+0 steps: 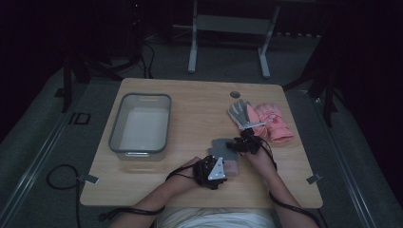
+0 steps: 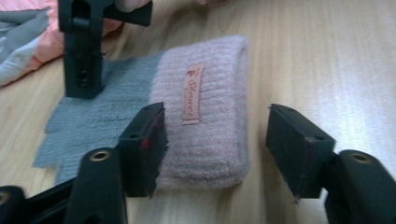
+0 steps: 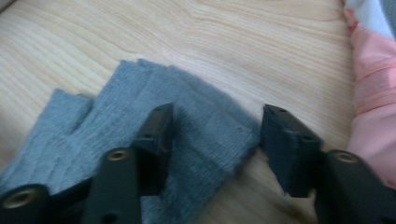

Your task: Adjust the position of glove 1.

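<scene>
**High view: 2 grippers straddle a knit glove near the table's front edge**

High view shows the grey-and-mauve knit glove (image 1: 223, 156) lying flat on the wooden table (image 1: 199, 102), just in from the front edge and a little right of centre. Its long axis runs from the mauve cuff, nearest the person, away toward the grey fingers. The left gripper (image 1: 215, 172) sits at the cuff end, the right gripper (image 1: 242, 144) at the finger end, so each hand is nearer its own end.

In the left gripper view the jaws stand apart on either side of the cuff (image 2: 205, 112), one at its left side over the knit, the other clear of its right side over bare wood; they are not yet pinching it. In the right gripper view the jaws are likewise released, one over the grey fingers (image 3: 154, 154) and one just past their edge.

My guess is that both need only sink and squeeze.

A pair of pink-and-grey gloves (image 1: 263, 119) lies near the right edge, close behind the right gripper. A grey bin (image 1: 140, 124) stands well apart toward the left edge. Nothing blocks either grip.
</scene>
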Available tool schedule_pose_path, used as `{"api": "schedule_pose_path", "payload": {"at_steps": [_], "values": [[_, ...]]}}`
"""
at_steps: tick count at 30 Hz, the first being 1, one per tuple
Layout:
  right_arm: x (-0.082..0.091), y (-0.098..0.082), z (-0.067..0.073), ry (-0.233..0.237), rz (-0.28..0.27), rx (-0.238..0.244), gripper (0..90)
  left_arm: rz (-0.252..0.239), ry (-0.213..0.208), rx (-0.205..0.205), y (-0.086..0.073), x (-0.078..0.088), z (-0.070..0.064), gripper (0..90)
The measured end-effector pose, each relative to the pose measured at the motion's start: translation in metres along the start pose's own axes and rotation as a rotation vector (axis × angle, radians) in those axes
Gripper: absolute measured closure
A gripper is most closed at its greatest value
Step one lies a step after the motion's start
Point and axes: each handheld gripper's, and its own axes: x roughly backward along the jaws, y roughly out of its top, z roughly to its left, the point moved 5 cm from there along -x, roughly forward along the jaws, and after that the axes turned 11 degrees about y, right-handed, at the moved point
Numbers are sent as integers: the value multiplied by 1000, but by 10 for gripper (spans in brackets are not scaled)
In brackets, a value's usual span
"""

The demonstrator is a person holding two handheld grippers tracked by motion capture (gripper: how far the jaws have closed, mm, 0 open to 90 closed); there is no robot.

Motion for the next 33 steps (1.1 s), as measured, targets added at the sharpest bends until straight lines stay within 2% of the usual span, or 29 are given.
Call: {"api": "schedule_pose_path", "payload": {"at_steps": [1, 2, 4, 5, 6, 7, 8, 9, 10, 14, 18, 23, 27, 28, 33], "values": [[0, 0, 1, 5, 2, -2, 569, 4, 11, -15, 0, -1, -1, 418], [0, -1, 3, 26, 6, -16, 653, 7, 24, -30, 0, -2, -1, 445], [0, -2, 4, 43, 2, -32, 715, 11, 48, -50, -1, -4, 0, 478], [0, -2, 4, 43, 2, -32, 715, 11, 51, -50, -1, -4, 0, 478], [0, -2, 7, 46, 6, -32, 741, 10, 53, -45, 0, -5, 1, 530], [0, -2, 7, 46, 6, -32, 741, 13, 52, -44, 0, -4, 2, 530], [0, -2, 7, 44, 7, -25, 747, 13, 47, -33, 1, -3, 3, 571], [0, -1, 9, 42, 8, -12, 753, 12, 37, -8, 2, -2, 5, 660], [1, -1, 10, 47, 7, -9, 758, 14, 27, 6, 2, -2, 7, 675], [4, 1, 11, 67, -1, -22, 763, 34, -1, 34, 4, 2, 11, 701], [8, 6, 14, 79, -17, -23, 765, 31, -18, 65, 9, 10, 21, 707], [19, 21, 23, 92, -54, 1, 765, 26, -8, 57, 16, 25, 34, 708], [26, 36, 32, 88, -80, 37, 764, 21, -4, 67, 22, 38, 46, 709], [26, 36, 32, 88, -80, 37, 764, 21, -4, 67, 22, 38, 46, 709], [30, 55, 46, 99, -93, 73, 764, 24, -2, 60, 24, 56, 63, 708]]}}
